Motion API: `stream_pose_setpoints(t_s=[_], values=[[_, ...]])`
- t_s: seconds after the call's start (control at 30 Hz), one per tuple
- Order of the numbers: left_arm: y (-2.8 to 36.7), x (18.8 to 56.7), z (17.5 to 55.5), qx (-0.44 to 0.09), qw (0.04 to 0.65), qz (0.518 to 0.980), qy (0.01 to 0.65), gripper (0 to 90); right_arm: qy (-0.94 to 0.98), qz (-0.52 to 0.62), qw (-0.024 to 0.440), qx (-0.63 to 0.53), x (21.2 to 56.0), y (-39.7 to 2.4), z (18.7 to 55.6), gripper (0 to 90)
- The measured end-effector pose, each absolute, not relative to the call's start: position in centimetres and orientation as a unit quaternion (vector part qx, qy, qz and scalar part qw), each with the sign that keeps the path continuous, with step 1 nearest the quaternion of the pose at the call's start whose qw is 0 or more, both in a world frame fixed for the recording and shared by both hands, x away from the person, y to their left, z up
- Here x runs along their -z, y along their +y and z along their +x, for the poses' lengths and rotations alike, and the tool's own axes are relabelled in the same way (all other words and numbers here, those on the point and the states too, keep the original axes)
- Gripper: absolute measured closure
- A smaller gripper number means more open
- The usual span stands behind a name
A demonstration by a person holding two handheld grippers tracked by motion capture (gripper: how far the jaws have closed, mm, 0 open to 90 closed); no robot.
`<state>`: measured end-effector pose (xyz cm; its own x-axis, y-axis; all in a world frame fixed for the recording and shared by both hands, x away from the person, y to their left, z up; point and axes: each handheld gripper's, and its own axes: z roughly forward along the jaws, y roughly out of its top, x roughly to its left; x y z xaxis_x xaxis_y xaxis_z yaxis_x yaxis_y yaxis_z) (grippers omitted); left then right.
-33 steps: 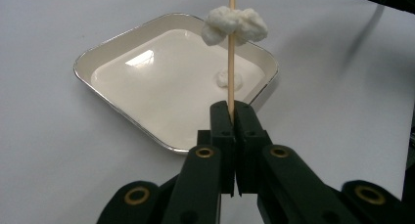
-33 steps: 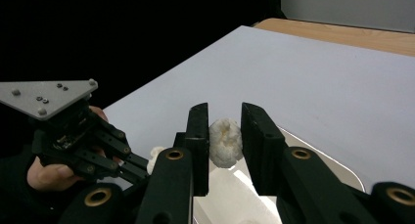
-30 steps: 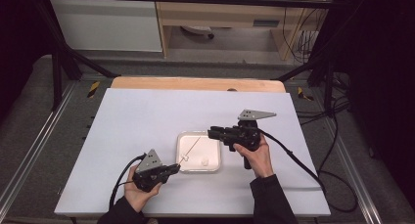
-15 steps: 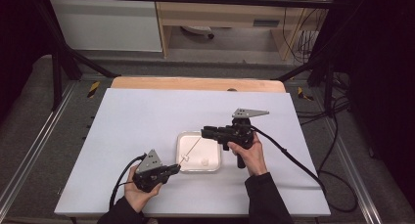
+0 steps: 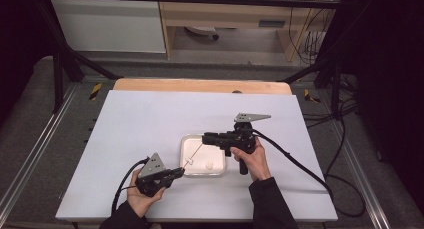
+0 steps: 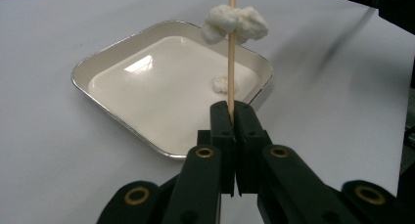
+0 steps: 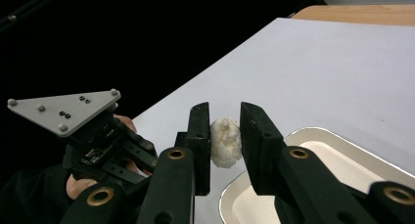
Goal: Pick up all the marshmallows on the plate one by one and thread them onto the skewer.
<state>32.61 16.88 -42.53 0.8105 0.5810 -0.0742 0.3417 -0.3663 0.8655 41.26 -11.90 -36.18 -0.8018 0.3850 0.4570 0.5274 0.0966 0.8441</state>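
Observation:
My left gripper (image 5: pixel 175 173) (image 6: pixel 234 109) is shut on the foot of a thin wooden skewer (image 6: pixel 231 72) (image 5: pixel 196 151). The stick slants up over a shallow white tray (image 5: pixel 220 173) (image 6: pixel 161 87). A white, soft-looking lump (image 6: pixel 244 24) (image 5: pixel 189 162) is threaded on the skewer. Another small white lump (image 6: pixel 220 83) (image 5: pixel 209 165) lies in the tray. My right gripper (image 5: pixel 206 138) (image 7: pixel 225 111) hovers over the tray's far edge, close to the skewer's upper end. Its jaws pinch a third white lump (image 7: pixel 225 142).
The tray sits near the middle of a white table top (image 5: pixel 150 119). A wooden strip (image 5: pixel 200 85) runs along the far edge. Cables (image 5: pixel 300 164) trail from both grippers. A metal frame rail (image 5: pixel 60 74) and dark floor surround the table.
My right gripper has shifted left, from beside the tray's right edge to over the tray by the skewer's tip. The left gripper and skewer stay put.

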Motion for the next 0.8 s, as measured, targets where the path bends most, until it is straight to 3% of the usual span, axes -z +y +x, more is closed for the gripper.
stream_pose_setpoints(t_s=[0.63, 0.8], values=[[16.8, 42.8, 32.6, -0.126, 0.481, 0.821, 0.28, 88.6, -0.74, -0.31, 0.073, 0.592, 37.2, -11.0, 40.5, 77.8], [16.5, 42.4, 32.5, -0.127, 0.49, 0.818, 0.274, 88.6, -0.753, -0.302, 0.097, 0.576, 38.2, -10.2, 40.2, 77.7]])
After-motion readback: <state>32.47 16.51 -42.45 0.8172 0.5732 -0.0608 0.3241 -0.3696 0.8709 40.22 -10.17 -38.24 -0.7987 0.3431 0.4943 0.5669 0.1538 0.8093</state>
